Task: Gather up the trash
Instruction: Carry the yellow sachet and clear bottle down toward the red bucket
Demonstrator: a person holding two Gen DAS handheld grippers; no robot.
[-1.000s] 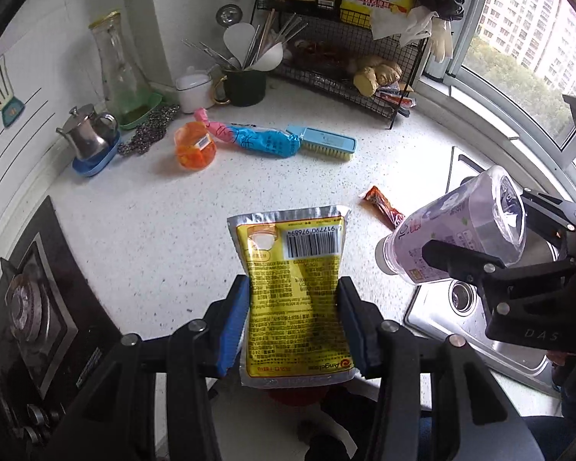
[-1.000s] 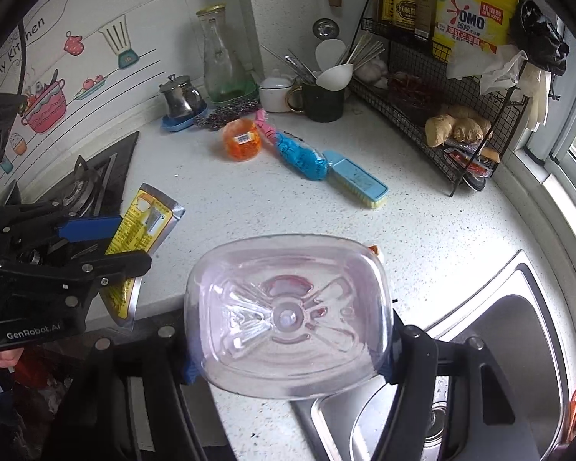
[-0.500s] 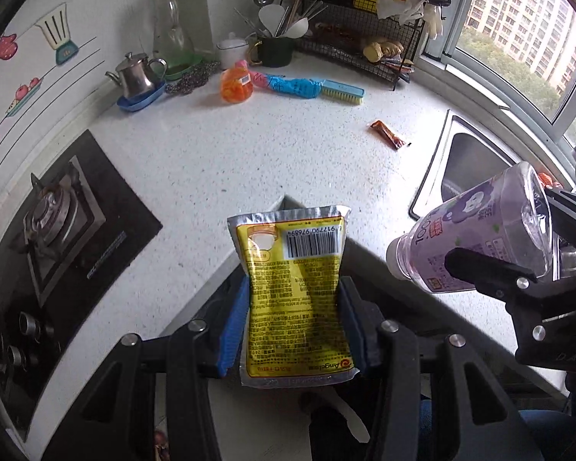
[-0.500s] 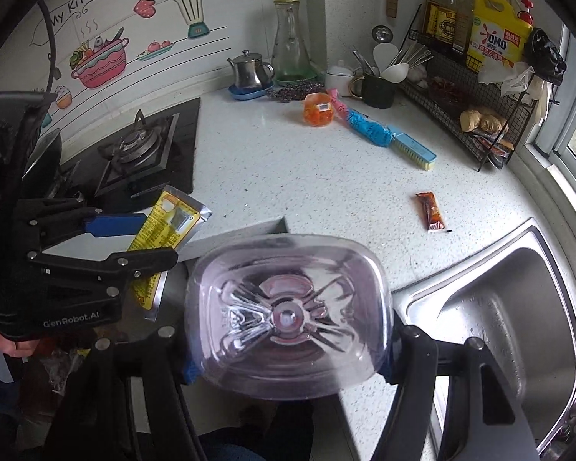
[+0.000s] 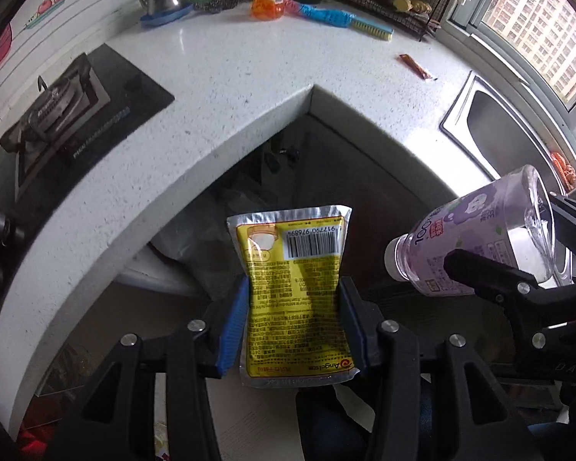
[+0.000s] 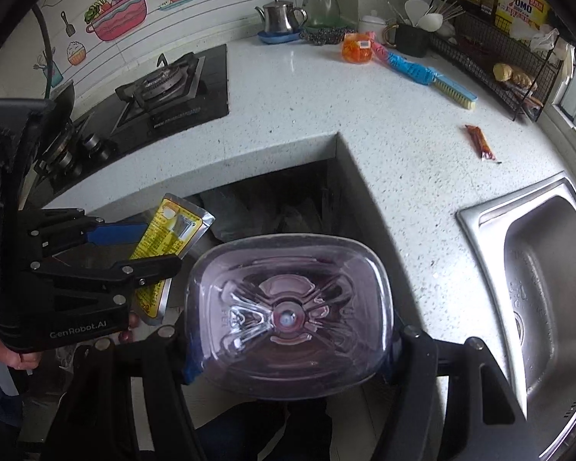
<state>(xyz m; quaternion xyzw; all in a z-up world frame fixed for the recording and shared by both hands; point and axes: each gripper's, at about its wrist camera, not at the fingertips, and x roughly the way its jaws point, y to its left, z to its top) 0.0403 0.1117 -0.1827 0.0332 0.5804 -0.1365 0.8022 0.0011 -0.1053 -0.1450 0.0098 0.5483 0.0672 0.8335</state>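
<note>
A white speckled counter [image 6: 307, 115] wraps a dark corner gap; "OMO" detergent [image 6: 520, 4] stands on the rack. The left gripper [image 5: 293, 326] clamps a yellow "Angel" pouch [image 5: 295, 292]; the right gripper [image 6: 288, 349] grips a purple "100" bottle [image 5: 476, 246], both off the counter's edge.

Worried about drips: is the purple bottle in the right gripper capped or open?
Capped: the purple bottle, lying sideways in the right gripper, shows a white cap on its neck.

Left gripper [image 6: 161, 247]: "GenRobot.AI". Detergent bag [image 6: 521, 7]: "OMO". Pouch [image 5: 295, 292] barcode no.: 917790 97689.
</note>
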